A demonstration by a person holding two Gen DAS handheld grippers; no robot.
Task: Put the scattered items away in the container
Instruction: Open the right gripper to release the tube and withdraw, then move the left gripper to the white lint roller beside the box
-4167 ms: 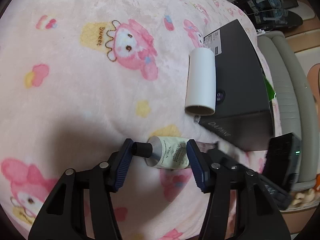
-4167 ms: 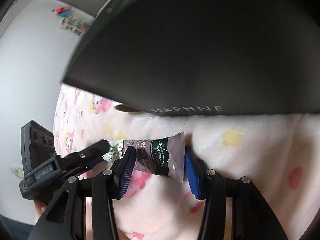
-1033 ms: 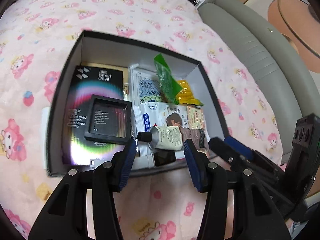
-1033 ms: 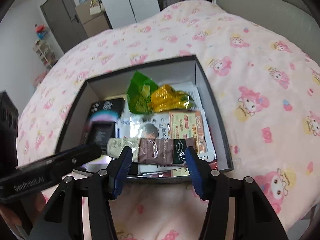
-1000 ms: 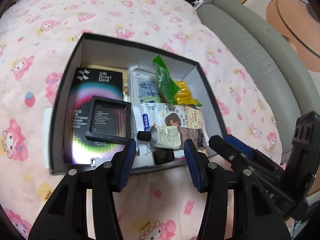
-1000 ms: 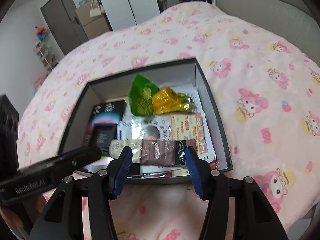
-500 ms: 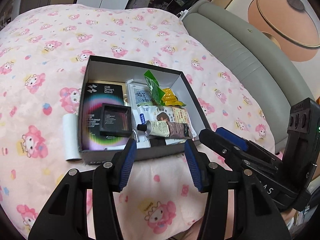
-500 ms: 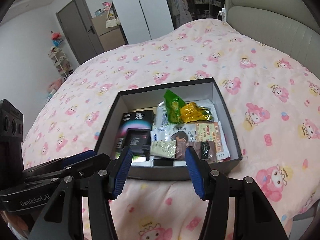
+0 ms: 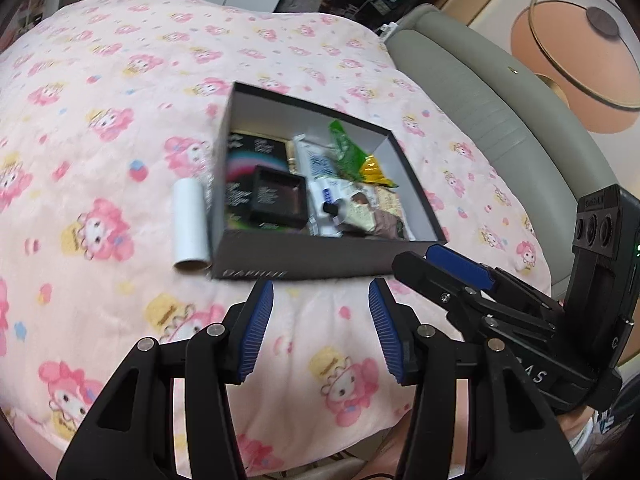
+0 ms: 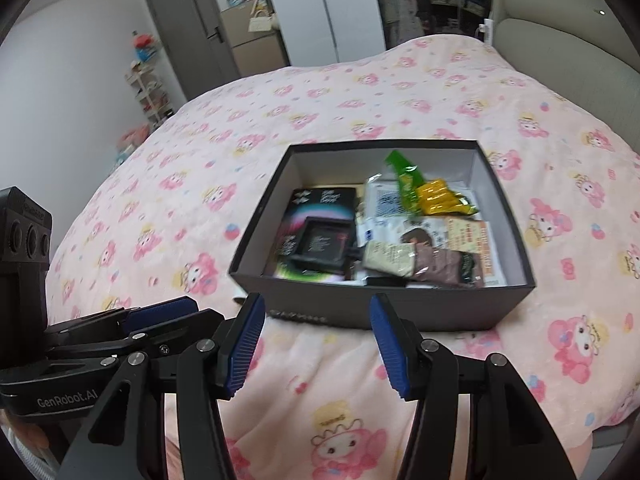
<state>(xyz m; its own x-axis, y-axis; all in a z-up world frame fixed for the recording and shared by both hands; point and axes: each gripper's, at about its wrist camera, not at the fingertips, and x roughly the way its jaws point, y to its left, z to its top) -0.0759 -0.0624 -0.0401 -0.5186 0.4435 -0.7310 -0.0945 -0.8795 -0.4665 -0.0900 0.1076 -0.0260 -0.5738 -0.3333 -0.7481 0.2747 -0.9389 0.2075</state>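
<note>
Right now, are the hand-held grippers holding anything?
No. The left hand-held gripper and the right hand-held gripper are both open and empty. The tube lies in the box.

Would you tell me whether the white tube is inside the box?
No, the white tube lies on the blanket beside the box.

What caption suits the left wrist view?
Open left gripper above pink blanket; filled black box ahead, white tube outside.
</note>
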